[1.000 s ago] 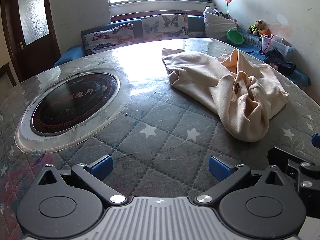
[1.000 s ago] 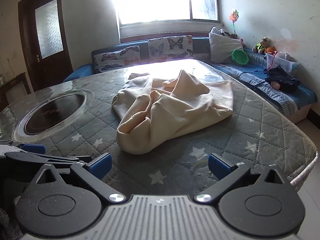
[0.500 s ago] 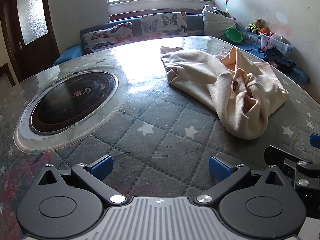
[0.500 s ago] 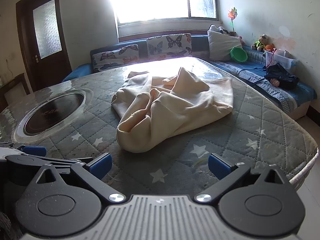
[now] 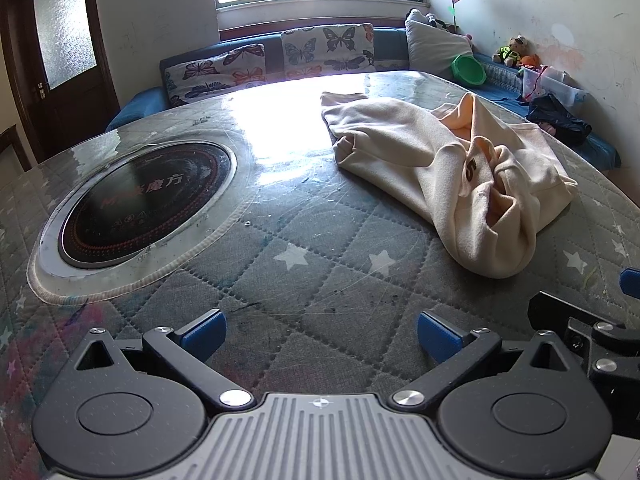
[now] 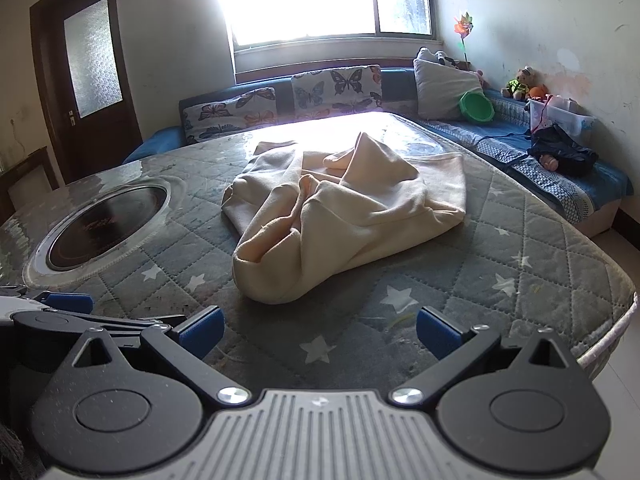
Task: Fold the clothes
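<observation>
Cream garment (image 6: pixel 344 216) lies crumpled on quilted table (image 6: pixel 520 264); soft, light, likely limp; grasp hem edges; left gripper (image 5: pixel 320 334) and right gripper (image 6: pixel 319 332) fingers apart, empty.

Soft, matt cream cloth garment (image 5: pixel 452 168) ahead of the tongs; quilted fabric table cover (image 5: pixel 320 280) under glossy clear film; glossy black glass hob (image 5: pixel 140 200) ahead-left.
</observation>
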### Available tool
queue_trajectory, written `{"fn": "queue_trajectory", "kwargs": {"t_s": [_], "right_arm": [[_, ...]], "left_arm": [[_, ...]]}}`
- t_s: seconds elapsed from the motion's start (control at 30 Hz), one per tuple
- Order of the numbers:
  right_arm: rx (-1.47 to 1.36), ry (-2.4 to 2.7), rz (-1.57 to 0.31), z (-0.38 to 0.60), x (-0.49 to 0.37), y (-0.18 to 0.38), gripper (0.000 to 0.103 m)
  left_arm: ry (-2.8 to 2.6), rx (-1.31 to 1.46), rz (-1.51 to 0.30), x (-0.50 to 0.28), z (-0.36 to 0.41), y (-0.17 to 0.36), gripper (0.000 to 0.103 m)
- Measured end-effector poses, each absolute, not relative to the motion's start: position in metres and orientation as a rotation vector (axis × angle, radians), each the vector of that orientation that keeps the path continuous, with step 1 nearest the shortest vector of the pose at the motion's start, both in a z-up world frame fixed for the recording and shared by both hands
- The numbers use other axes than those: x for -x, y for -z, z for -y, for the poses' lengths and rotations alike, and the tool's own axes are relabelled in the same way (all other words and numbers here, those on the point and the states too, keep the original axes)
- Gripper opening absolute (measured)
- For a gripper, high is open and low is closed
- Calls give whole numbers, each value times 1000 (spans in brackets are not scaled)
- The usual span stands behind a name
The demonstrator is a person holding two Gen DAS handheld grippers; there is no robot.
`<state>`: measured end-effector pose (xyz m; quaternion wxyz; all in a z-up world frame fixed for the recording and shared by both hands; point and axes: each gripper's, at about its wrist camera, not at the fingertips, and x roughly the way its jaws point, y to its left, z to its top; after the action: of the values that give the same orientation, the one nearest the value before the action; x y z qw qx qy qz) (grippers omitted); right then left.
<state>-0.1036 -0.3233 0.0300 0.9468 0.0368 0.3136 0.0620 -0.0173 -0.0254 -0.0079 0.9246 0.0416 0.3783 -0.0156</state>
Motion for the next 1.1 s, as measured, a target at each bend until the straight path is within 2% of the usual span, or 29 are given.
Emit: {"fn": "queue_trajectory", "kwargs": {"t_s": [1.1], "right_arm": [[-88,-120,-650,326,100,-28,103]], "left_arm": [[38,-88,-777,14,27,9,103]]}}
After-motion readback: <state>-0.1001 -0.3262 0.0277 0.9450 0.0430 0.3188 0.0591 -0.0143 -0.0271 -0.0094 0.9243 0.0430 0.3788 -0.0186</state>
